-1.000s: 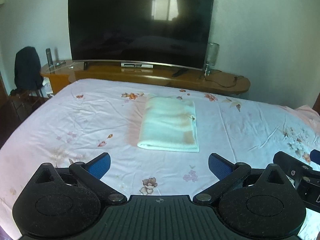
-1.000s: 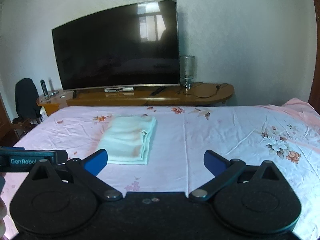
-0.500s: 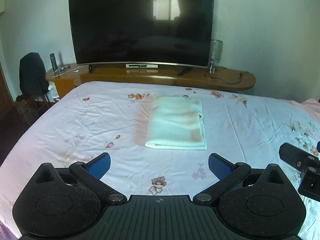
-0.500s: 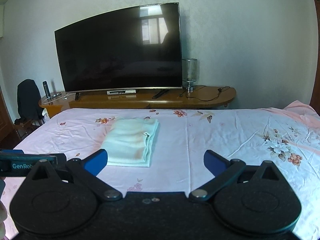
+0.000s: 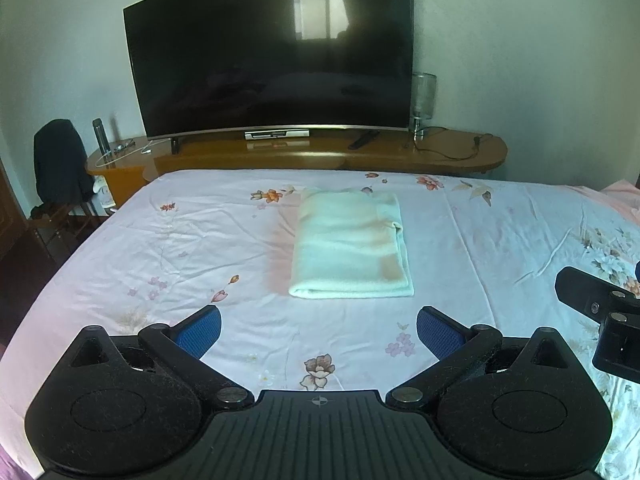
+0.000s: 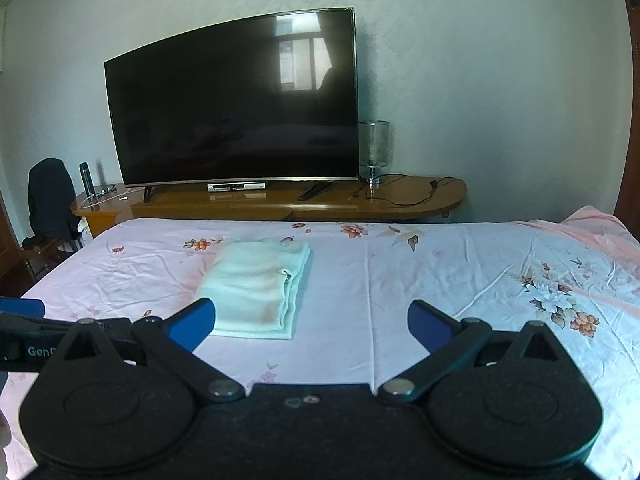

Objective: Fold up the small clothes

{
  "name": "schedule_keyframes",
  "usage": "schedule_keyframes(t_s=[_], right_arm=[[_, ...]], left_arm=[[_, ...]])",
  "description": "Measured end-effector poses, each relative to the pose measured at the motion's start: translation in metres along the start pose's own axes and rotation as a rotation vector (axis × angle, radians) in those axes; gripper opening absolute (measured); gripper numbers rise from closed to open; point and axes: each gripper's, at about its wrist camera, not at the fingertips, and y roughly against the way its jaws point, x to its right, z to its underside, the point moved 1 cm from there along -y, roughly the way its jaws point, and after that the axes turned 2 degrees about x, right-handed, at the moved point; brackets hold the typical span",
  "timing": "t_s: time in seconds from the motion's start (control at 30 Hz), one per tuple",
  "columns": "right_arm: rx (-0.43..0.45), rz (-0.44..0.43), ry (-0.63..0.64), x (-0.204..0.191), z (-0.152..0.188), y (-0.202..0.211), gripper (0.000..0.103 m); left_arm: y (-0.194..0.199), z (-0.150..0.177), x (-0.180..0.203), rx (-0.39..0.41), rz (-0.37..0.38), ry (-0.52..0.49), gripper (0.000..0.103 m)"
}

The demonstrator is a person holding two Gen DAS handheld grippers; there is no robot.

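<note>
A pale mint-green garment (image 5: 350,244) lies folded into a neat rectangle on the pink floral bedsheet (image 5: 180,240), in the middle of the bed. It also shows in the right wrist view (image 6: 256,288), left of centre. My left gripper (image 5: 318,330) is open and empty, held back from the garment's near edge. My right gripper (image 6: 310,322) is open and empty, to the right of the garment and a little behind it. Part of the right gripper's body (image 5: 600,320) shows at the right edge of the left wrist view.
A large curved TV (image 5: 276,52) stands on a wooden console (image 5: 440,156) behind the bed, with a glass lamp (image 5: 423,100) and cables on it. A chair draped with a dark jacket (image 5: 58,160) stands at the far left. A pink blanket (image 6: 592,224) lies at the right.
Both grippers have drawn back and risen slightly, so more wall and TV show. The folded garment has not moved. Both grippers stay open.
</note>
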Motion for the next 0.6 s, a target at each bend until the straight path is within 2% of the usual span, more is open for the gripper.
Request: schedule_keyframes(t_s=[0.6], right_arm=[[-0.024, -0.006, 0.024, -0.003, 0.0, -0.014, 0.103]], left_arm=[[-0.011, -0.003, 0.0, -0.018, -0.003, -0.007, 0.103]])
